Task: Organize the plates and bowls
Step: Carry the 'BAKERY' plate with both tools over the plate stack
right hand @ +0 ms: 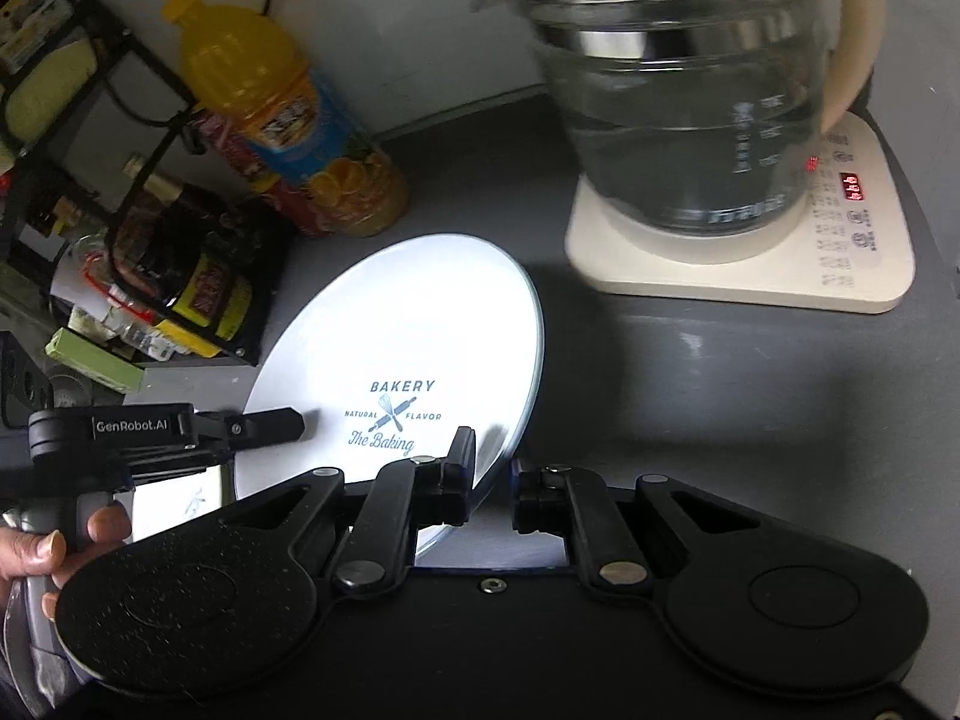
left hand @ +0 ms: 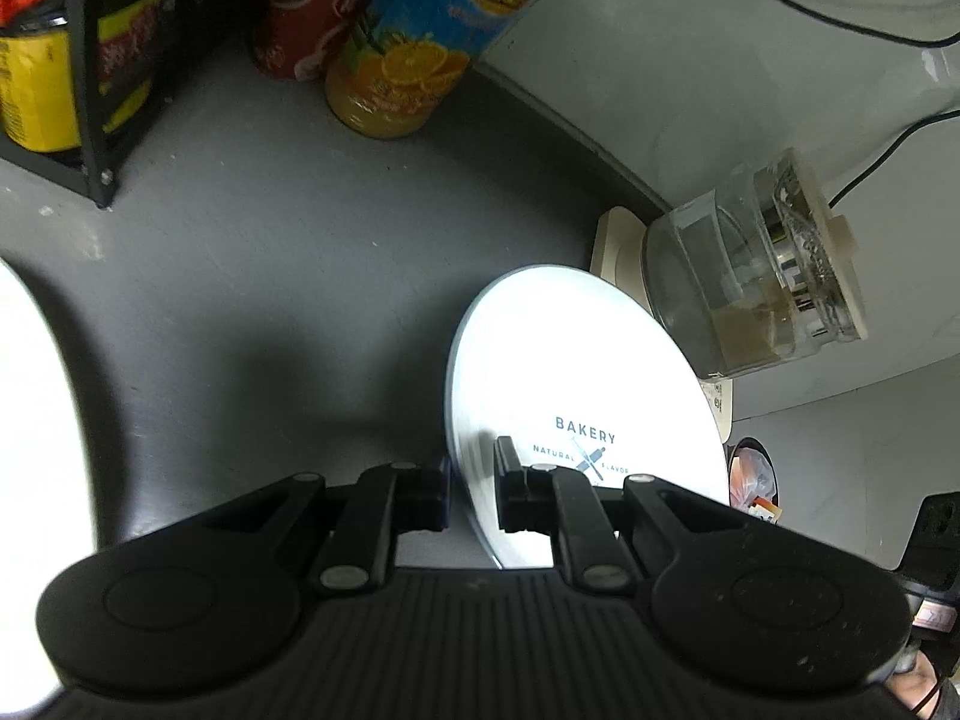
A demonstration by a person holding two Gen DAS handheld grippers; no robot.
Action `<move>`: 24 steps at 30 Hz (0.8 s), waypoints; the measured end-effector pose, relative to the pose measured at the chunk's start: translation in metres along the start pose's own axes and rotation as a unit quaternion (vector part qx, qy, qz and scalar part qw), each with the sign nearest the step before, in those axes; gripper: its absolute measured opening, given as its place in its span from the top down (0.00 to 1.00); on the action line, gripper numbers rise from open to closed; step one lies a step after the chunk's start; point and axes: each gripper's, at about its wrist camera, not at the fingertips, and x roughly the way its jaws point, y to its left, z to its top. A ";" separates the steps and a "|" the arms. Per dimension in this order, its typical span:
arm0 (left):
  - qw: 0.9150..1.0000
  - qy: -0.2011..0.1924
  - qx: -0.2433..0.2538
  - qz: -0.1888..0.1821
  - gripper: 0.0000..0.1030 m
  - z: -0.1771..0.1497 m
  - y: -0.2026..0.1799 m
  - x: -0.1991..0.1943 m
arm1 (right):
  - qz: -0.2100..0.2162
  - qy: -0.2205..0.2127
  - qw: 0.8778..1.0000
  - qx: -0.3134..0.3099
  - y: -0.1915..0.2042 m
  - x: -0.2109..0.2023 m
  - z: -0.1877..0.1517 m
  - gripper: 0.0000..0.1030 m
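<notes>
A white plate (left hand: 576, 372) printed "BAKERY / NATURAL FLAVOR" is held tilted above the grey counter (left hand: 252, 276), gripped at two opposite edges.

L tongs (left hand: 471, 489): jaws closed on the plate's near rim, one finger (left hand: 510, 480) on the printed face, the other behind the underside. In the right wrist view the same tongs (right hand: 258, 429) are seen at the plate's left edge, w/ a hand (right hand: 54, 546) wrapped round the grip.

R tongs (right hand: 492, 489): the plate's lower right rim is set between the fingers; the left finger (right hand: 459, 474) lies against the printed face, the right finger sits just beside the rim edge. Contact on that side can't be confirmed, so whether these are clamped or just straddling cannot be told.

Plate (right hand: 396, 348) position: approx. mid-counter, between a black wire rack (right hand: 156, 192) of bottles and packets on one side and a glass kettle (right hand: 690, 96) on its cream base (right hand: 750, 276) on the other. The kettle base display is lit red. An orange juice bottle (right hand: 282, 114) stands just behind the plate, near the rack; a red can is partly hidden beside it.

In the left wrist view, a second bright white rounded shape (left hand: 36, 480) is seen at the far left edge, overexposed; can't be told whether plate or bowl. The kettle (left hand: 750, 276) appears right of the plate, the juice bottle (left hand: 414, 42) at the back by the wall.
</notes>
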 end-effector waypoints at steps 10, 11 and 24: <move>1.000 -0.005 0.007 0.005 0.88 0.010 0.034 -0.040 | 0.007 -0.002 1.000 0.001 0.055 0.009 -0.024 0.89; 1.000 -0.006 0.007 0.006 0.88 0.010 0.037 -0.044 | 0.009 -0.003 1.000 0.001 0.060 0.010 -0.026 0.89; 0.999 -0.021 -0.008 0.028 0.88 0.010 0.097 -0.101 | 0.036 0.003 0.999 -0.015 0.132 0.034 -0.047 0.89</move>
